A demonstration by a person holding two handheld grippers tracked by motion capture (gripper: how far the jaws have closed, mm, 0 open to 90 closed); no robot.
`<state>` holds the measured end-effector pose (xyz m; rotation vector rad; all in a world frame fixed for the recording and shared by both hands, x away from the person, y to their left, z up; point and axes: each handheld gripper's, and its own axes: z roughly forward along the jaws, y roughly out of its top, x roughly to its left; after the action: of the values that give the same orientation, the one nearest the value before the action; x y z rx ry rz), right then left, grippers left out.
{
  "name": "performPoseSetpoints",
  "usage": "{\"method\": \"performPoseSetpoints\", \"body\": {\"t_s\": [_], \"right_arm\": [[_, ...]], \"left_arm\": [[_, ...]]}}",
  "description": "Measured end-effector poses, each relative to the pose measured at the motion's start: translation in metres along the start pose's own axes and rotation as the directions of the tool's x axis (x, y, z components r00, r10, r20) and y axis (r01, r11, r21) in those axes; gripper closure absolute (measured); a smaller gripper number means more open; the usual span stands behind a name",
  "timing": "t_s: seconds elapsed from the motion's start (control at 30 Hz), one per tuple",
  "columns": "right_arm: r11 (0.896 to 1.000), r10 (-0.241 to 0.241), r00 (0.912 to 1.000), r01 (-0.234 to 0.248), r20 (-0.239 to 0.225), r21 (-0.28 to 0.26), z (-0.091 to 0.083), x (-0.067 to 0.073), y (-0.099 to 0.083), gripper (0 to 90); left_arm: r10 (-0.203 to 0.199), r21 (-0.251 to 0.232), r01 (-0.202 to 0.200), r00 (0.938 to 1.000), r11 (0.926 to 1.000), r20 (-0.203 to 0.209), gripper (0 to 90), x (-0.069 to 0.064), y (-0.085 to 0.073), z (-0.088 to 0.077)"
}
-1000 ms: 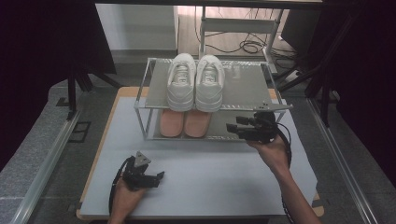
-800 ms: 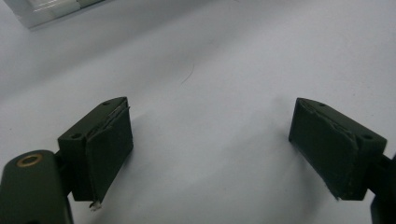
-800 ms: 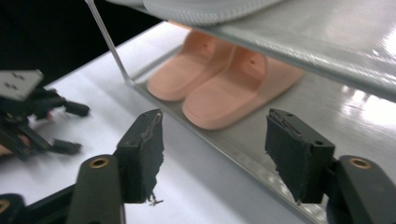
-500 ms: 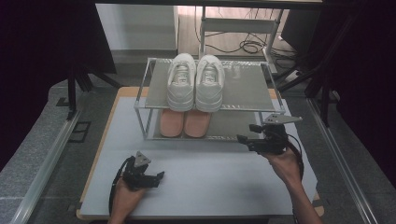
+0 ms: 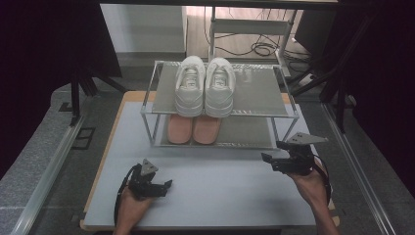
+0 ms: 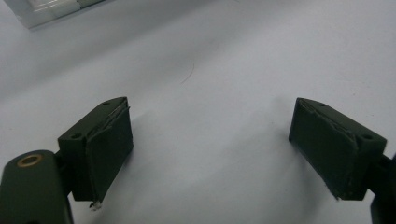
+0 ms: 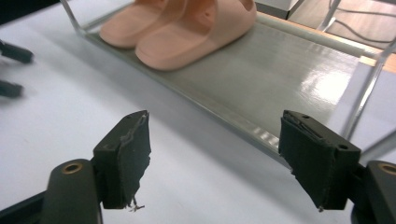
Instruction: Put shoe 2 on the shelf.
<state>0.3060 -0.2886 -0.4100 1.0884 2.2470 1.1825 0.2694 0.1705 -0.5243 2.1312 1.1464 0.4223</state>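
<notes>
While the person's left hand rests low on the pale bench near its front edge, the left gripper it holds points to the right across the bare surface, and the left gripper view shows its jaws spread wide with nothing between them, only the white bench top beneath. On the other side, the right hand holds the right gripper just in front of the right end of the shoe rack, pointing left; its jaws have just been opening and stand wide apart, empty, with the rack's lower shelf showing beyond them in the right gripper view. That metal rack stands in the middle of the bench, well back from the front edge. On its top shelf a pair of white sneakers sits side by side, touching, left of centre. Directly below, on the lower shelf, a pair of pink slides lies side by side, their front ends reaching the shelf's near edge. In the right gripper view the slides lie up and to the left of the jaws, well apart from them, and the grey shelf beside them is bare. Neither gripper touches the rack or any shoe.
</notes>
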Motion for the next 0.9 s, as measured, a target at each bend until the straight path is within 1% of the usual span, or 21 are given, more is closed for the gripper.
{"method": "performPoseSetpoints", "body": {"t_s": [0.13,0.17,0.33,0.4,0.47,0.57,0.7,0.77,0.9], "right_arm": [[0.999,-0.04,0.9986,0.039,0.034,0.022,0.002,-0.002,-0.013,20.5],[0.999,-0.035,0.9987,0.034,0.036,0.032,0.002,-0.003,-0.017,19.8],[0.999,-0.012,0.9985,0.01,0.053,0.048,0.004,-0.009,-0.035,15.8],[0.998,-0.003,0.9974,-0.001,0.072,0.059,0.005,-0.011,-0.042,13.6],[0.997,-0.004,0.9963,-0.002,0.086,0.071,0.007,-0.013,-0.049,13.4],[0.995,0.0,0.996,-0.009,0.089,0.095,0.012,-0.014,-0.059,13.1],[0.992,-0.006,0.9953,-0.006,0.097,0.128,0.02,-0.014,-0.071,12.6],[0.991,-0.021,0.9944,0.007,0.104,0.134,0.024,-0.013,-0.076,12.1],[0.989,-0.015,0.9944,-0.001,0.105,0.15,0.033,-0.012,-0.084,12.1]], "left_arm": [[0.004,0.002,-0.004,1.0,1.0,-0.001,13.5,0.0,0.0,0.0],[0.005,0.003,-0.005,1.0,1.0,0.0,13.4,0.0,0.0,0.0],[0.003,0.002,-0.003,1.0,1.0,0.0,13.4,0.0,0.0,0.0],[0.002,0.001,-0.002,1.0,1.0,0.0,13.4,0.0,0.0,0.0],[0.003,0.002,-0.003,1.0,1.0,0.0,13.4,0.0,0.0,0.0],[0.003,0.002,-0.003,1.0,1.0,0.0,13.4,0.0,0.0,0.0],[0.004,0.002,-0.004,1.0,1.0,0.0,13.4,0.0,0.0,0.0],[0.004,0.002,-0.004,1.0,1.0,0.0,13.4,0.0,0.0,0.0],[0.003,0.001,-0.003,1.0,1.0,0.0,13.5,0.0,0.0,0.0]]}}
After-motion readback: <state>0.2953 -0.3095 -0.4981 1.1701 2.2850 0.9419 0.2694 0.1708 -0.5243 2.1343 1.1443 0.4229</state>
